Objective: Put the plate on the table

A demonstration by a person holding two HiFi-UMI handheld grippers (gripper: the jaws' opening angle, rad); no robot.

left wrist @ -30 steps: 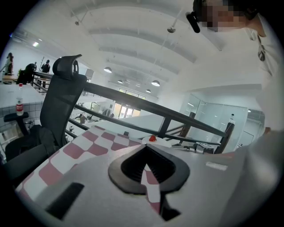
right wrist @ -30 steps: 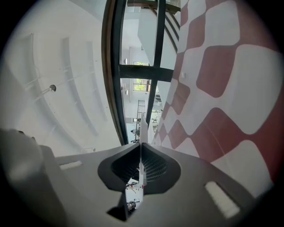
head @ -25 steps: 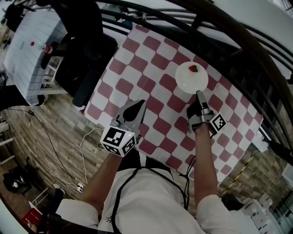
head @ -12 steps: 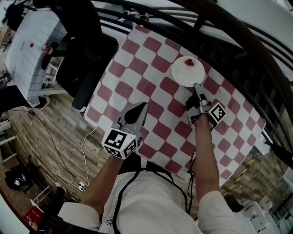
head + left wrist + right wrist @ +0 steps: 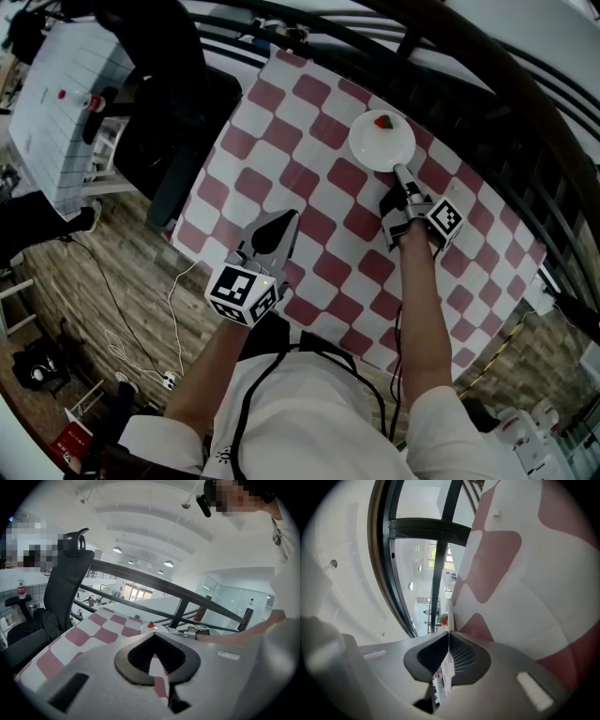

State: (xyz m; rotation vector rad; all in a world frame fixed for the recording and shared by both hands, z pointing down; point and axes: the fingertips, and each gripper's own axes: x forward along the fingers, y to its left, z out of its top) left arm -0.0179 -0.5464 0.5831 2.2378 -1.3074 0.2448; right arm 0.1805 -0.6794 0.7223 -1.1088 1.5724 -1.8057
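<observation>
A white plate (image 5: 375, 148) with a strawberry (image 5: 383, 121) on it is over the far part of the red-and-white checked table (image 5: 309, 141). My right gripper (image 5: 400, 172) is shut on the plate's near rim. In the right gripper view the plate (image 5: 449, 613) runs edge-on into the closed jaws of the right gripper (image 5: 449, 632), the strawberry (image 5: 443, 619) beside it. Whether the plate rests on the cloth I cannot tell. My left gripper (image 5: 284, 217) hovers shut and empty over the table's near left part. From the left gripper (image 5: 153, 634), the plate (image 5: 161, 628) shows low ahead.
A black office chair (image 5: 178, 122) stands against the table's left side. A dark curved railing (image 5: 469, 56) runs behind the table's far edge. A white lined board (image 5: 66, 94) lies at far left, and cables (image 5: 141, 328) trail over the wooden floor.
My right gripper has carried the plate farther from me and slightly left across the table. The left gripper has stayed where it was.
</observation>
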